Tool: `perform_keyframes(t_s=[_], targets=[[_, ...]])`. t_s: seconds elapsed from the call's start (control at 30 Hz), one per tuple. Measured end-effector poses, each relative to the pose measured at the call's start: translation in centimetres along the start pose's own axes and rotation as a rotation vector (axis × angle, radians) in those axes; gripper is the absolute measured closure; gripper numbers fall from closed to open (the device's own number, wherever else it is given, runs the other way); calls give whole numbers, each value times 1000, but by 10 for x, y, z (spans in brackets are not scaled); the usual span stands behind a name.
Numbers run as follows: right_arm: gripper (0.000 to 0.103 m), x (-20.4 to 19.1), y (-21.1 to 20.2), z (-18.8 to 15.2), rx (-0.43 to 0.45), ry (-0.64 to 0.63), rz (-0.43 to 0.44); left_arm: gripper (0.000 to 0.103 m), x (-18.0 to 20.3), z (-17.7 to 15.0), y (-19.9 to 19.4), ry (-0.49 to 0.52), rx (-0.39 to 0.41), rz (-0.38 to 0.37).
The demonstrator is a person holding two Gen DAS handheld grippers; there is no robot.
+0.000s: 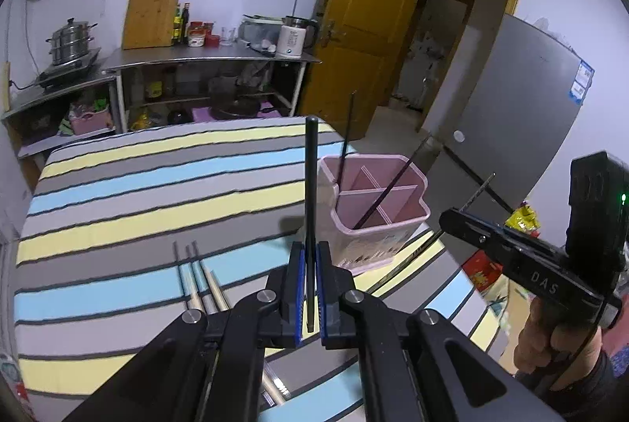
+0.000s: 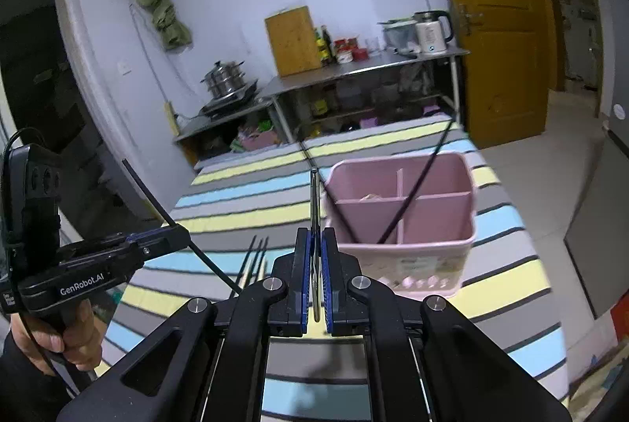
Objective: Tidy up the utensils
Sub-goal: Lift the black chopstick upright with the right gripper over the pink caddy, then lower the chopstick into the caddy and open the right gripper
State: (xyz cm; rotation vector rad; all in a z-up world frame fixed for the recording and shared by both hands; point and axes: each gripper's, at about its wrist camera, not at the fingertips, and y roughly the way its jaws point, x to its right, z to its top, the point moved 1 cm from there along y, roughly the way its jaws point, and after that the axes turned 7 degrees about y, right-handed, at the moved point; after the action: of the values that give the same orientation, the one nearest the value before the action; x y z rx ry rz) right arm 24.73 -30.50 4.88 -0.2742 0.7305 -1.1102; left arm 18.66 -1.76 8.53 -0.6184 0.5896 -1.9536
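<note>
Left gripper [image 1: 310, 288] pinching a black chopstick [image 1: 311, 194], right gripper [image 2: 314, 280] a metal one [image 2: 314, 209]: probably light, stiff, slippery, best clamped mid-shaft.

The tablecloth [image 1: 137, 194] is striped in pale yellow, sky blue and grey, the bands edged with thin dark lines. The divided utensil holder [image 1: 373, 209] is coloured pale pink, with a faint printed pattern low on its front. Blue pads [image 1: 300, 288] are seen on the black left gripper [image 1: 310, 288]. The door [image 1: 365, 28] is stained amber-yellow.
</note>
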Motion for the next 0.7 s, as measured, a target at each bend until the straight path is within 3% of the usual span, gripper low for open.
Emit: perform_keyframes(t_s=[0.43,0.7], targets=[[98,20,-30,55,146,38,-28,98,22,74,-2,7,118,-65],[98,30,-17,72,170,53,-44,98,23,95,18,-1,126,-72]])
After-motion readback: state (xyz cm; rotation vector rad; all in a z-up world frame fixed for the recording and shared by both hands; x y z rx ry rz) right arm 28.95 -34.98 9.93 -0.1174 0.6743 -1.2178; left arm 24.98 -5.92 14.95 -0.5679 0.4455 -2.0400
